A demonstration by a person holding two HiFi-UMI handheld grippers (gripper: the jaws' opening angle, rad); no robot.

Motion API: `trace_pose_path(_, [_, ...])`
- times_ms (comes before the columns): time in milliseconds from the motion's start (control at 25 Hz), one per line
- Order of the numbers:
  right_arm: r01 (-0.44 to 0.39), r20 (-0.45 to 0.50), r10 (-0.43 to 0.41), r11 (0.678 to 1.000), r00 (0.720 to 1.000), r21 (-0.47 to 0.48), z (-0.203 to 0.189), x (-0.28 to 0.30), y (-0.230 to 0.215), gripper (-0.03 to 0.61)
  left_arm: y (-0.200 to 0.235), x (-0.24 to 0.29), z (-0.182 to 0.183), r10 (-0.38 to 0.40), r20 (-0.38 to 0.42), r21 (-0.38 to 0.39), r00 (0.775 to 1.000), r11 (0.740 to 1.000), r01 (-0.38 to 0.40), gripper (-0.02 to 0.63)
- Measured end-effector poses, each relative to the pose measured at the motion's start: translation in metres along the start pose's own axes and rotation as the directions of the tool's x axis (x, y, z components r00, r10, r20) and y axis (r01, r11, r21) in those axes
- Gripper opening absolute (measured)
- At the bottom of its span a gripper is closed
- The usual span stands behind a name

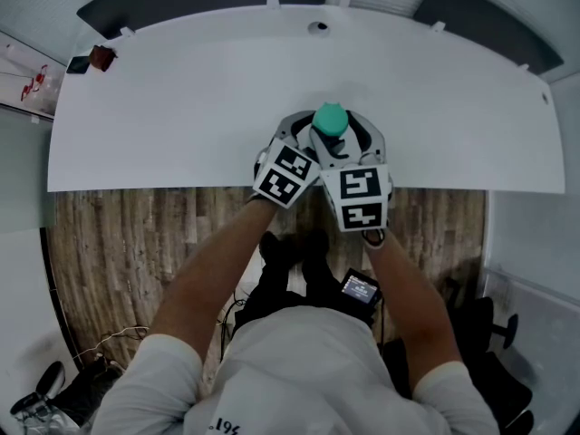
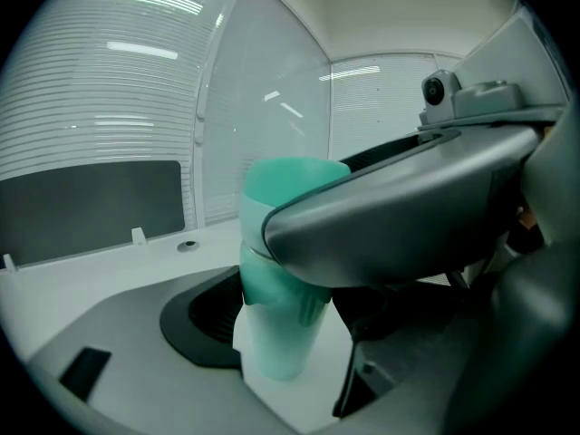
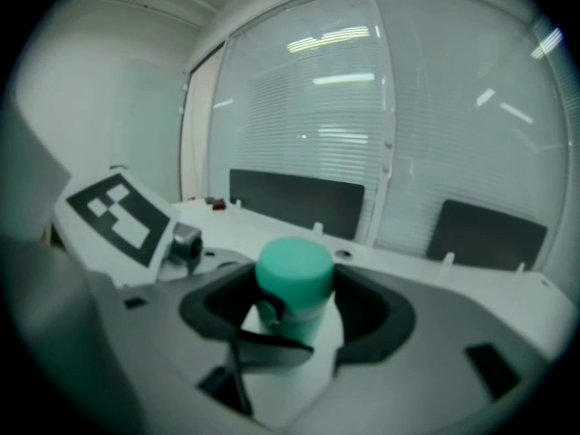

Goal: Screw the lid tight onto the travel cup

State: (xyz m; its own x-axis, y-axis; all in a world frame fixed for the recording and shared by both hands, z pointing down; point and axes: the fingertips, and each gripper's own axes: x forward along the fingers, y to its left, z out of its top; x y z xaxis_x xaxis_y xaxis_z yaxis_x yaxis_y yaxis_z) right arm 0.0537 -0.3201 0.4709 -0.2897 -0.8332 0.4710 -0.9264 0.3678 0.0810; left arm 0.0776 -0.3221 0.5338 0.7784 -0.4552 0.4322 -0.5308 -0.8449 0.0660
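Observation:
The travel cup stands near the front edge of the white table (image 1: 181,107), its teal lid (image 1: 330,119) on top. Both grippers crowd around it. My left gripper (image 1: 306,143) comes in from the left and is shut on the pale cup body (image 2: 276,333), low down under the lid (image 2: 288,198). My right gripper (image 1: 348,141) reaches in from the right; its jaws hug both sides of the lid (image 3: 294,275). In the left gripper view the right gripper's grey body (image 2: 426,216) hides the lid's right side. The left gripper's marker cube (image 3: 118,214) sits beside the cup.
A small dark red object (image 1: 95,59) lies at the table's far left corner, and a cable hole (image 1: 318,27) sits at the back middle. The front edge runs just under the grippers, above wooden floor (image 1: 118,243). A small screen device (image 1: 360,288) rests at the person's lap.

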Motion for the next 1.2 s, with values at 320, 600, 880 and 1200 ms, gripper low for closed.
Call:
trace_pose_path(320, [0.000, -0.001, 0.000, 1.000, 1.000, -0.005, 0.000, 0.000, -0.002, 0.285, -0.001, 0.002, 0.001, -0.028, -0.010, 0.011, 1.000, 1.000, 0.028, 0.319])
trace_pose_path(600, [0.002, 0.003, -0.002, 1.000, 1.000, -0.007, 0.000, 0.001, -0.001, 0.285, 0.000, 0.001, 0.000, -0.041, -0.012, 0.022, 0.999, 0.999, 0.042, 0.319])
trace_pose_path(880, [0.004, 0.003, -0.004, 1.000, 1.000, -0.007, 0.001, 0.004, -0.004, 0.285, 0.001, -0.008, -0.001, -0.046, -0.011, 0.043, 0.999, 0.998, 0.046, 0.319])
trace_pose_path(1200, [0.008, 0.020, -0.008, 1.000, 1.000, 0.000, 0.002, 0.006, -0.006, 0.285, 0.004, -0.016, -0.004, -0.042, -0.009, 0.034, 0.999, 0.999, 0.043, 0.319])
